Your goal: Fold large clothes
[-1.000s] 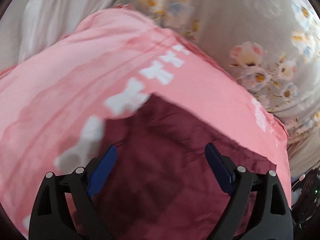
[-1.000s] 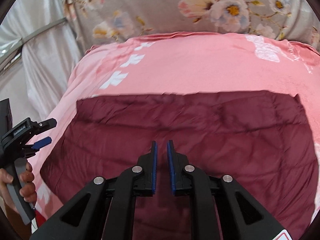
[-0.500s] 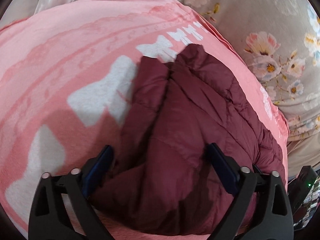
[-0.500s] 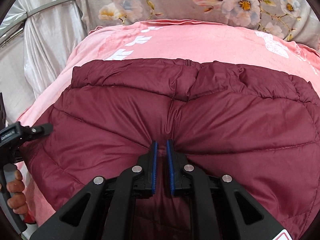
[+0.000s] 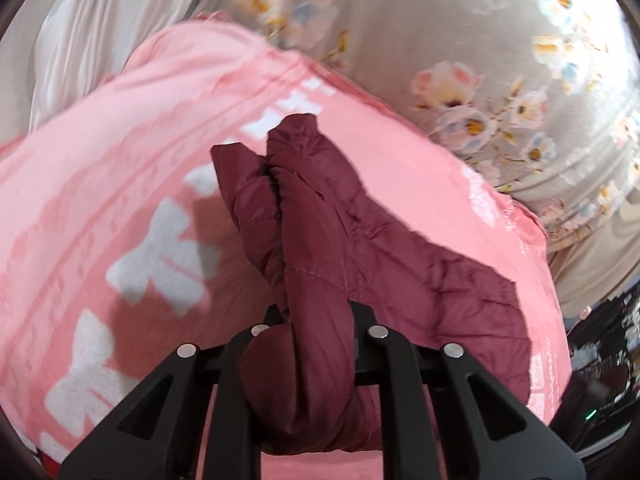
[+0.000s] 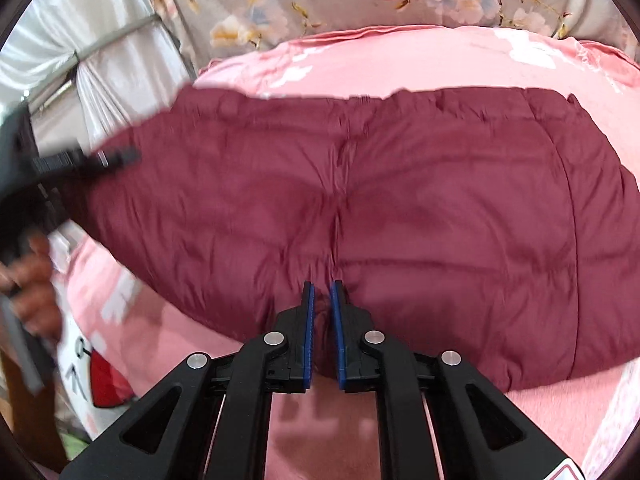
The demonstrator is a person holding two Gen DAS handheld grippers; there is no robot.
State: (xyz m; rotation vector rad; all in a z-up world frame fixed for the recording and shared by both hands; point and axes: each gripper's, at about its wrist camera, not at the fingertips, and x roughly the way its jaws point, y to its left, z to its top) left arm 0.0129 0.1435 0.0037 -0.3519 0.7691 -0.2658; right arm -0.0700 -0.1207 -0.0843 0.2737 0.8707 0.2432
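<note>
A maroon quilted jacket (image 6: 420, 220) lies spread across a pink blanket (image 6: 400, 60) on a bed. My right gripper (image 6: 322, 294) pinches the jacket's near edge at its middle seam between blue pads, its jaws still closing. In the left wrist view a bunched fold of the jacket (image 5: 320, 240) runs up between the jaws of my left gripper (image 5: 316, 320), which are closing on it; the fabric hides the pads. The right wrist view shows the left gripper (image 6: 80, 158) blurred at the jacket's raised left edge, with a hand (image 6: 32, 280) below it.
A grey floral sheet (image 5: 480, 40) hangs behind the bed. Silvery curtain fabric (image 6: 100, 40) stands at the left. A white and red object (image 6: 100, 384) sits by the bed's near left corner. Dark clutter (image 5: 600, 340) lies past the bed's right edge.
The left jaws went from wide open to closed around a bunched fold of the jacket. The jacket's left edge has lifted off the blanket. The right gripper stayed pinched on the near edge.
</note>
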